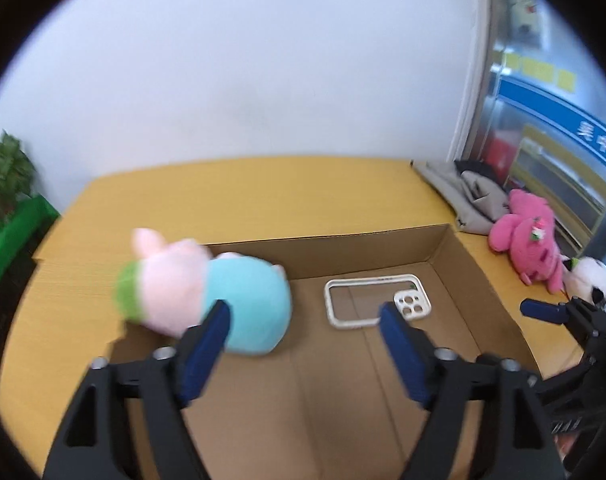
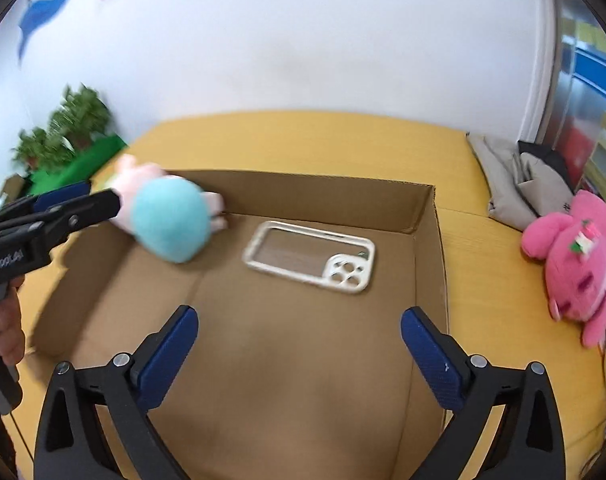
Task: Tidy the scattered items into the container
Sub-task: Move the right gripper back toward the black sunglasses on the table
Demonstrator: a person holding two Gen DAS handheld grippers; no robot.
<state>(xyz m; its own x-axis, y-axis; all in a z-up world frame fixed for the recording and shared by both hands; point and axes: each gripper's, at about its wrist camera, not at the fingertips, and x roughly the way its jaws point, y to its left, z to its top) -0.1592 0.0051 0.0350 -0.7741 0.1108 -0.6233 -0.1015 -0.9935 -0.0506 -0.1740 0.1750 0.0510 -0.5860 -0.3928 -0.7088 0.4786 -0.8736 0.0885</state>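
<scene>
Inside box (image 2: 427, 216): plush (image 2: 171, 220), phone case (image 2: 309, 258).

cardboard box (image 2: 427, 216): open, frame centre | pig plush (image 2: 171, 220): blurred, upper-left corner inside | phone case (image 2: 309, 256): white, flat, centre-right inside

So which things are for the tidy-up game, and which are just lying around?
For the tidying:
- cardboard box
- pig toy, at the box's left edge
- phone case, in the box
- pink plush, still on the table
- white plush, also outside

Just lying about:
- folded grey clothes
- green plant
</scene>
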